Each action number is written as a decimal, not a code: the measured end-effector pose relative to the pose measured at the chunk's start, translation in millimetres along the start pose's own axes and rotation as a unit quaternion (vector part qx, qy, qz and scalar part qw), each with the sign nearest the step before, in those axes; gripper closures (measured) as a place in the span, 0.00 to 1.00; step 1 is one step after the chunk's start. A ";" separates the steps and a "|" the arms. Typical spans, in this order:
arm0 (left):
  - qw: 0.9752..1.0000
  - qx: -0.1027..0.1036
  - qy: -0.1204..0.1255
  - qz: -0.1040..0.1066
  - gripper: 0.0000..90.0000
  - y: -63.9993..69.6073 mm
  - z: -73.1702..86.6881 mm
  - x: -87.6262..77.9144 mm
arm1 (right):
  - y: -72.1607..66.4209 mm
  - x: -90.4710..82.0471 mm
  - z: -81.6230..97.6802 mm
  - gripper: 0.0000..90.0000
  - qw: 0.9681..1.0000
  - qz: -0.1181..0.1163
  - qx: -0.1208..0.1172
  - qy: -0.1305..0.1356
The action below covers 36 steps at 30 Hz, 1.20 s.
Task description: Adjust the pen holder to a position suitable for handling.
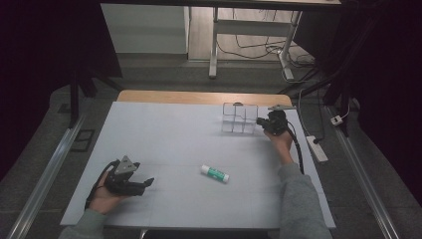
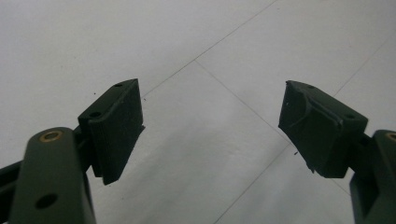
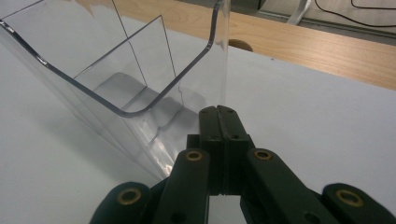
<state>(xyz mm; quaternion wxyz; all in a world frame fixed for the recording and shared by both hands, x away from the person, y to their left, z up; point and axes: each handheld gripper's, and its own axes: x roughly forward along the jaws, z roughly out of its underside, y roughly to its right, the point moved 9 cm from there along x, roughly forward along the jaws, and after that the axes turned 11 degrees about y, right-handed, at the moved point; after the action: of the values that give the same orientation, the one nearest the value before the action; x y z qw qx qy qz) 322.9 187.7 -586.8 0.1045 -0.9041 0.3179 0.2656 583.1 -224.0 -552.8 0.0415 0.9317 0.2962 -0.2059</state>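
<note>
The clear organizer (image 1: 239, 118) stands at the far right of the surface (image 1: 169, 139), its compartments holding nothing visible. Nearest the person, well short of the organizer and far to its left, the left gripper (image 1: 144, 185) rests on the surface with its fingers (image 2: 116, 126) spread apart around bare surface. A glue stick (image 1: 215, 173) lies between, nearer than the organizer. The right gripper (image 1: 262, 123) is at the organizer's right wall (image 3: 219, 56), fingers (image 3: 223, 140) pressed together on its thin edge; the pinch point is hard to make out. The organizer's left side is cut off in the right gripper view.
</note>
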 end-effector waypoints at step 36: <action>1.000 0.001 -0.004 0.002 0.24 0.8 0.9 0.1 | -56.5 39.1 -15.8 0.99 0.999 -0.034 -0.016 -0.001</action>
<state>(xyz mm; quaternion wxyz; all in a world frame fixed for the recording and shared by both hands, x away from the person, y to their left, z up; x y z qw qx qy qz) 322.1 187.4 -587.6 0.1058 -0.9025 0.3192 0.2690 585.5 -153.6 -551.9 0.0497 0.9200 0.3312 -0.2037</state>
